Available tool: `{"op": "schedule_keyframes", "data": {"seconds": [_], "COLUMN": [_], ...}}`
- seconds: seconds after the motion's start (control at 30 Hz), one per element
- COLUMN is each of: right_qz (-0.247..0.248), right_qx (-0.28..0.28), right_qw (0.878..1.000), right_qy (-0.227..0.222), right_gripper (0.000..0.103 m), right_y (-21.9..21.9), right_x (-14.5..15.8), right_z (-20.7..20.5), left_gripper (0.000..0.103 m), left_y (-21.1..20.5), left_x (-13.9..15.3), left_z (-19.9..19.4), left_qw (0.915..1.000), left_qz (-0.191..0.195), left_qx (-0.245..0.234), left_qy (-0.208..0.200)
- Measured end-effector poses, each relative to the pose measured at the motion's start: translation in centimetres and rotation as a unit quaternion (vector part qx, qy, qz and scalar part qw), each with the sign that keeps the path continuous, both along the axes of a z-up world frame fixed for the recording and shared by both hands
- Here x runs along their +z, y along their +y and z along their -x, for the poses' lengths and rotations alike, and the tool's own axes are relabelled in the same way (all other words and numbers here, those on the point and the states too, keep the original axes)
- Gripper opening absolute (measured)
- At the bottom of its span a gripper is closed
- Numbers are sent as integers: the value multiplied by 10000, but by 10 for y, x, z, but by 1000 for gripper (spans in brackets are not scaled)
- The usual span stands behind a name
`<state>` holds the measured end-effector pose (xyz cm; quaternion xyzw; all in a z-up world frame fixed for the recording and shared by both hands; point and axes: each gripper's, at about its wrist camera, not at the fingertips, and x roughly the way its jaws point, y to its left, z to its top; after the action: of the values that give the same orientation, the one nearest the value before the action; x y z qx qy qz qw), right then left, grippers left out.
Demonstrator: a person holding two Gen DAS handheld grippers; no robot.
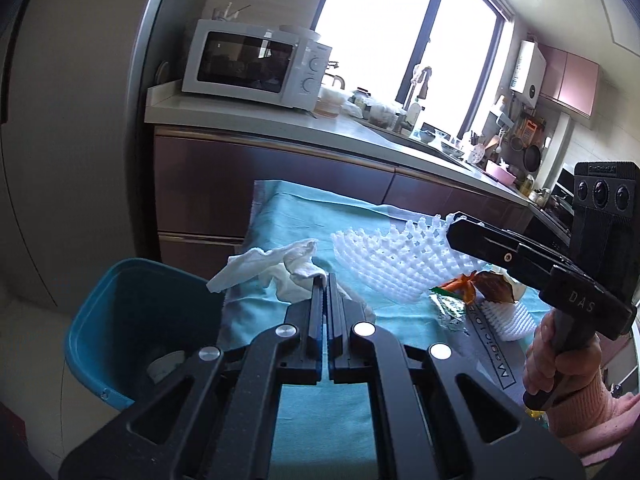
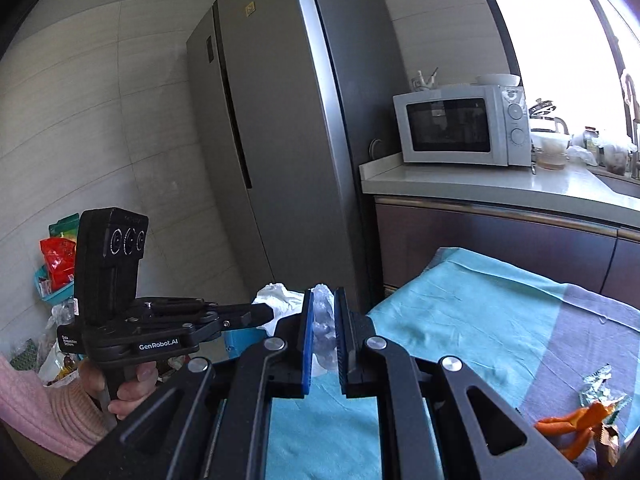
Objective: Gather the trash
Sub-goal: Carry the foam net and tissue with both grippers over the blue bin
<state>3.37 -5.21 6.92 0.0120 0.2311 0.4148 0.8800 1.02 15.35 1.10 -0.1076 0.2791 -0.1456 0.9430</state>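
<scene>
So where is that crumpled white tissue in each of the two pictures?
Left wrist view: the crumpled white tissue lies on the teal cloth just beyond the tips of the left gripper, right of the blue bin.
Right wrist view: the tissue shows in the lower middle, at the tip of the left gripper.
Shared landmark: the white microwave on the counter.
</scene>
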Motion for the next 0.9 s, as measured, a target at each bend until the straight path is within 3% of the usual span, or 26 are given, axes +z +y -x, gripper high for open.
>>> {"op": "schedule_keyframes", "data": {"seconds": [0.43,0.9], "right_qz": [-67,35], "right_qx": [710,1164], "right_qw": [9970,9908], "right_qy": [297,689], "right_gripper": [9,9], "right_y": [69,135], "right_x": [-8,-27], "right_z": [-28,-51], "left_gripper": [2,2], "left_y": [74,112], "left_x": [-15,-39], "left_z": [-3,-12], "left_qw": [9949,9870], "left_qz": [-86,-233], "left_qx": [982,1504], "left_qy": [203,512]}}
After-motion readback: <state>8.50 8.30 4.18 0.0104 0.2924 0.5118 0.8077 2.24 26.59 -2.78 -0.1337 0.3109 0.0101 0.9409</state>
